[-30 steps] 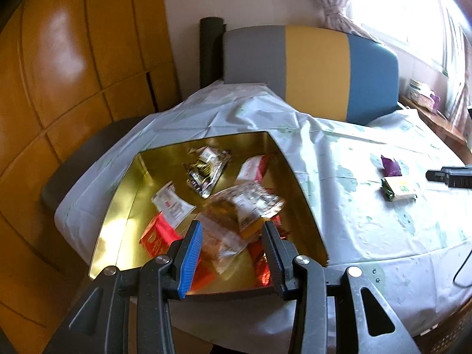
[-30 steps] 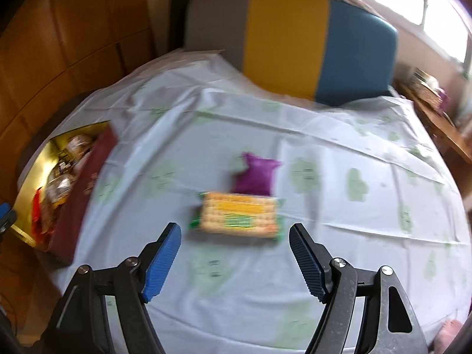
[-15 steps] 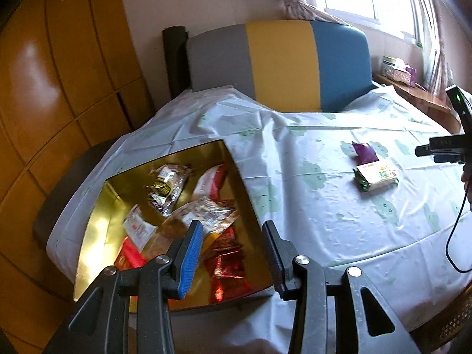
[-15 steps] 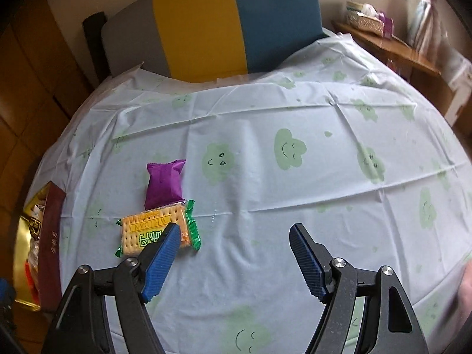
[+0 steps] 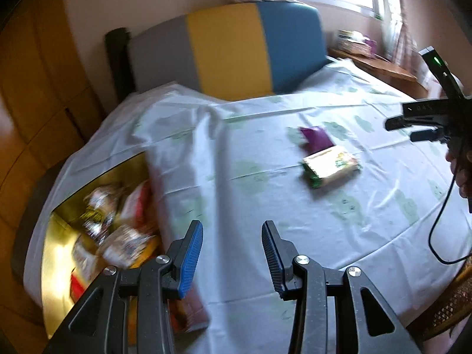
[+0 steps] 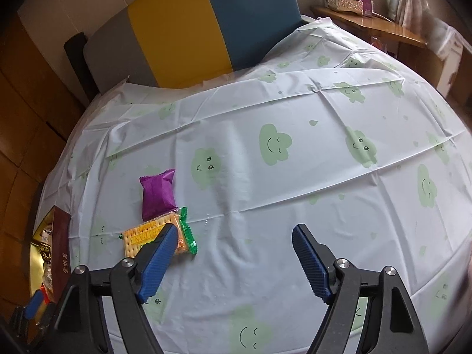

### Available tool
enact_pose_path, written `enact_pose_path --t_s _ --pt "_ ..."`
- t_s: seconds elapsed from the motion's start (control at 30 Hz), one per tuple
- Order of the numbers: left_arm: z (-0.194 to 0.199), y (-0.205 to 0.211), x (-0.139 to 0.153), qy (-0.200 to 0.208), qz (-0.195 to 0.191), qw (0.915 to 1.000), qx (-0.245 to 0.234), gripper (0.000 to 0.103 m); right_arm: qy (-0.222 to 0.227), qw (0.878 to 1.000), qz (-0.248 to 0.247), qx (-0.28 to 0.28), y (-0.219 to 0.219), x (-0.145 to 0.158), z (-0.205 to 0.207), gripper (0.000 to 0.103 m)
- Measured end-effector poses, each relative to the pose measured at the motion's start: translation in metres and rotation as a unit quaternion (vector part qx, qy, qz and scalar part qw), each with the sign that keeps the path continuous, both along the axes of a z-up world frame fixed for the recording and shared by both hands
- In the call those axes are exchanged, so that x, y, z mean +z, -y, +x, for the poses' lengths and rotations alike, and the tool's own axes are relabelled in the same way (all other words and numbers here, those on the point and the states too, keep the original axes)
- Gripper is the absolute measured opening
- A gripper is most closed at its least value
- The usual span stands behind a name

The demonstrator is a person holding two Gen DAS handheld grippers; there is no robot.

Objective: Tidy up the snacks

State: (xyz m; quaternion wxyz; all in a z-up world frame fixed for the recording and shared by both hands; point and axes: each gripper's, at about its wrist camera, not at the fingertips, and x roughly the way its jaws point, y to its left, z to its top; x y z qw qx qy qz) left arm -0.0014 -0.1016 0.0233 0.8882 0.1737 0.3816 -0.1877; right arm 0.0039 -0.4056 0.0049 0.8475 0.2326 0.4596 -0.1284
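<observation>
A: What is changed?

B: The left gripper (image 5: 233, 247) is swung off the gold box (image 5: 59, 236), where it was aimed a second ago, and is now aimed at bare tablecloth (image 5: 265, 191) beside the box. Jaws are held apart, nothing between them, gap unchanged. The right gripper (image 6: 236, 253) is rolled, so the cracker pack (image 6: 141, 236) is now seen at its left finger, not centred as before. Its jaws have just been opening wider; nothing is between them.

A: Meaning for the task?

B: Most snacks are already seen inside the box. Two are left outside: the cracker pack and the purple packet (image 6: 157, 194), both on the cloth, well apart from the box, on its chair-free side. A pick of one of these is judged as next.

A: Orientation?

B: The cracker pack is laid flat, long axis roughly across the right view, one short end toward the box, the green crimped end away from it. The purple packet is touching the pack's far edge, long axis roughly at right angles to it, pointing toward the striped chair (image 6: 183, 29).
</observation>
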Motion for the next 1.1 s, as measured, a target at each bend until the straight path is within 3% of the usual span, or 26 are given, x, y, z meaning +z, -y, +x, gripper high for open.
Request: enact_pose_path --t_s 0.17,0.37,0.43,0.57,0.63,0.73,0.97,1.1 --pt "0.014 0.038 -0.008 -0.026 0.003 0.9971 -0.071 0.042 0.007 1.000 0.017 0.001 0.001 0.002 -0.001 0.081" --pt "0.037 0.088 -0.024 -0.051 0.027 0.9873 -0.148 0.044 0.012 0.999 0.036 -0.006 0.005 0.003 -0.002 0.083" --pt "0.044 0.103 -0.029 -0.056 0.032 0.9833 -0.170 0.052 0.013 0.999 0.043 -0.010 0.007 0.003 -0.002 0.083" --pt "0.051 0.128 -0.037 -0.057 0.049 0.9740 -0.214 0.055 0.014 0.998 0.053 -0.015 0.010 0.003 -0.003 0.084" --pt "0.054 0.140 -0.043 -0.062 0.066 0.9670 -0.238 0.063 0.015 0.998 0.058 -0.018 0.012 0.003 -0.003 0.084" --pt "0.061 0.154 -0.053 -0.067 0.085 0.9591 -0.262 0.063 0.015 0.998 0.061 -0.020 0.013 0.004 -0.003 0.085" --pt "0.077 0.173 -0.070 -0.069 0.106 0.9522 -0.278 0.063 0.016 0.998 0.061 -0.021 0.015 0.004 -0.002 0.086" --pt "0.084 0.173 -0.073 -0.079 0.078 0.9602 -0.256 0.061 0.014 0.998 0.058 -0.021 0.014 0.004 -0.002 0.086"
